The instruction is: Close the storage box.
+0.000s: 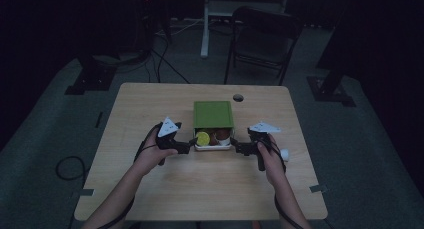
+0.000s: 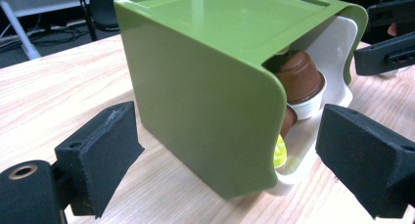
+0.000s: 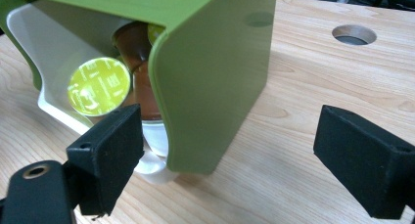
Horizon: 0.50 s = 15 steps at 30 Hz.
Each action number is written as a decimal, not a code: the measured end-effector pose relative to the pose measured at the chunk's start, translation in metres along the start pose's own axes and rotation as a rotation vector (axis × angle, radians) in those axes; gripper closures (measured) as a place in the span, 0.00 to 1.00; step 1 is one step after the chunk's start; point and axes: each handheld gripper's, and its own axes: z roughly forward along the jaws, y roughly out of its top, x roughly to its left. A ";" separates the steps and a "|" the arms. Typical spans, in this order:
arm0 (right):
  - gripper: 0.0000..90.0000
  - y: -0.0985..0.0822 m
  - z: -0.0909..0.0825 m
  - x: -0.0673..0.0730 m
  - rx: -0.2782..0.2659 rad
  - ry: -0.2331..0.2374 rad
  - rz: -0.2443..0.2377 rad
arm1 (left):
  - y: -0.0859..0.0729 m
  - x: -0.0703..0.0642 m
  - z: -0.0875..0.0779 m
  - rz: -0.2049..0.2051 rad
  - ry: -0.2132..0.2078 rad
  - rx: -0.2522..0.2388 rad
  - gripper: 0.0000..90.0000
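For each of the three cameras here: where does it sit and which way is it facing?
High view: above the person's side, looking forward and down on the table; forearms, left gripper, right gripper.
Left gripper view: rides the left gripper, facing the green box.
Right gripper view: rides the right gripper, facing the box's other side.
Shared: box, capsules.

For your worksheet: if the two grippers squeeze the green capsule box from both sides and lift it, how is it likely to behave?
The green capsule box looks like glossy moulded plastic, so the pads may slip on its smooth walls. It seems stiff and probably light for its size. Its front is open, and the coffee capsules sit loose inside, so tilting it forward could spill them onto the table.
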 end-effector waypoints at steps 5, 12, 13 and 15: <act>0.12 -0.003 -0.003 -0.002 0.002 -0.007 0.005 | -0.002 0.002 -0.006 -0.011 0.007 0.003 0.10; 0.12 -0.010 -0.008 -0.006 0.013 -0.021 0.009 | -0.009 0.004 -0.015 -0.020 0.017 0.011 0.10; 0.12 -0.012 -0.009 -0.006 0.017 -0.022 0.009 | -0.010 0.005 -0.016 -0.019 0.021 0.011 0.10; 0.12 -0.013 -0.010 -0.006 0.019 -0.024 0.008 | -0.011 0.005 -0.017 -0.023 0.022 0.011 0.10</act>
